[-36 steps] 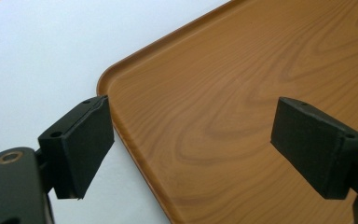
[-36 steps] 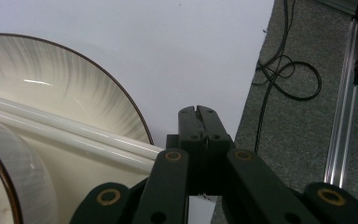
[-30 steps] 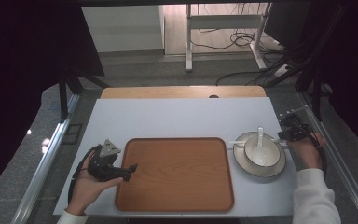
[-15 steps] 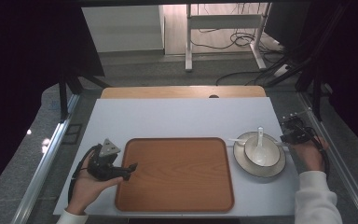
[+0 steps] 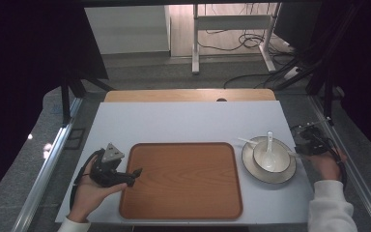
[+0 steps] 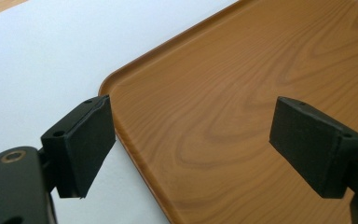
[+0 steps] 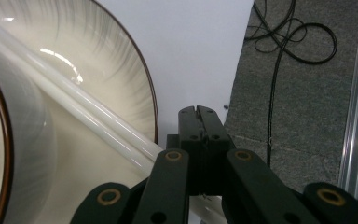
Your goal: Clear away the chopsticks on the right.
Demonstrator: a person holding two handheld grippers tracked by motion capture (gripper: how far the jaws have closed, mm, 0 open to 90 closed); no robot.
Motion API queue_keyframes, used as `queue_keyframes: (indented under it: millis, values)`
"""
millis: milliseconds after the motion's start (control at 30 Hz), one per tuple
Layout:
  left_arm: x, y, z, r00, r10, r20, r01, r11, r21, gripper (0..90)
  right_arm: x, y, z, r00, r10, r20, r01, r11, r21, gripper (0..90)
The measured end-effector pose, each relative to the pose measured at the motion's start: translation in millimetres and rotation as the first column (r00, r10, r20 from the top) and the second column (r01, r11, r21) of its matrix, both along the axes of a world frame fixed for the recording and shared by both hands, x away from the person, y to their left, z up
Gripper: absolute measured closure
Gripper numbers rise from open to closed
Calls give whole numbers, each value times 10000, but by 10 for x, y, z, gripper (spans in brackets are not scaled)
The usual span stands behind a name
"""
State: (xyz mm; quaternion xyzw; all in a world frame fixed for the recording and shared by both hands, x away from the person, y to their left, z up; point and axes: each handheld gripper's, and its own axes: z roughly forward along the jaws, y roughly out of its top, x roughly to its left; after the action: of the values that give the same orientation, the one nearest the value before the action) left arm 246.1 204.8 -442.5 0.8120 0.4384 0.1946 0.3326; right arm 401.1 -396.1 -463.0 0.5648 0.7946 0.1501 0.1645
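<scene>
In the right gripper view, the bowl (image 7: 9,154) and the plate (image 7: 116,74) beside the right hand-held gripper (image 7: 199,112) are cut off by the left edge, and the near wall of the bowl is blurred. The white chopsticks (image 7: 88,116) pass behind its closed jaws, so I cannot tell if the pads press them. In the left gripper view, the tray (image 6: 242,93) ahead of the left hand-held gripper (image 6: 191,140) is cut off by the top and right edges.
</scene>
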Motion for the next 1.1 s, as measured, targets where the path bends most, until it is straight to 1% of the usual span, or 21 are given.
queue_keyframes:
  millis: [67,100,133,167,200,533,567,633,667,700,733,767,900,1000,1067,1100]
  values:
    - [-1,0,0,10000,-3,3,3,10000,-1,141,-10,4,-7,10000,-59,-14,60,10000,29,900]
    - [-1,-1,0,10000,-6,2,6,10000,-4,141,-18,1,-10,10000,-19,-44,18,10000,-39,900]
    - [-1,-2,0,10000,-9,-4,9,10000,-6,140,-34,3,-6,9999,-109,-15,109,9998,-172,900]
    - [-1,-2,0,10000,-9,-4,9,10000,-6,141,-34,3,-6,9999,-109,-15,109,9998,-172,900]
    - [-1,-2,1,10000,-16,-1,16,10000,-3,141,-40,0,1,9999,-100,50,101,9995,-290,900]
    - [3,-8,-8,10000,-34,-11,34,10000,35,141,-70,11,46,9999,-24,160,27,9998,-200,900]
    - [3,-7,-6,10000,-38,-2,38,10000,34,141,-76,7,54,9998,-49,189,53,9998,-168,900]
    - [4,-5,-2,10000,-38,7,38,10000,24,141,-102,-10,101,9989,-116,445,126,9997,-221,900]
    - [4,-4,0,10000,-40,10,40,10000,18,141,-102,-10,101,9989,-116,445,126,9997,-221,900]
    - [4,-4,2,10000,-48,22,48,10000,10,141,-118,-13,123,9983,-146,564,157,9997,-193,900]
    - [2,-4,2,10000,-56,18,56,10000,-21,142,-159,-13,177,9976,-53,686,64,9999,-154,900]
    - [2,-4,2,10000,-56,18,56,10000,-21,142,-159,-13,177,9976,-53,686,64,9999,-154,900]
    - [7,-15,-2,9999,-103,14,103,9999,-19,143,-260,24,272,9949,418,921,-424,9991,44,900]
    - [5,-23,14,9999,-132,65,132,9999,-7,143,-282,36,280,9944,547,903,-555,9984,57,900]
    - [2,-24,24,9998,-147,99,147,9999,-6,143,-288,52,244,9947,693,760,-698,9976,38,900]
    - [1,-23,28,9998,-147,107,147,9999,-9,143,-288,52,244,9947,693,760,-698,9976,38,900]
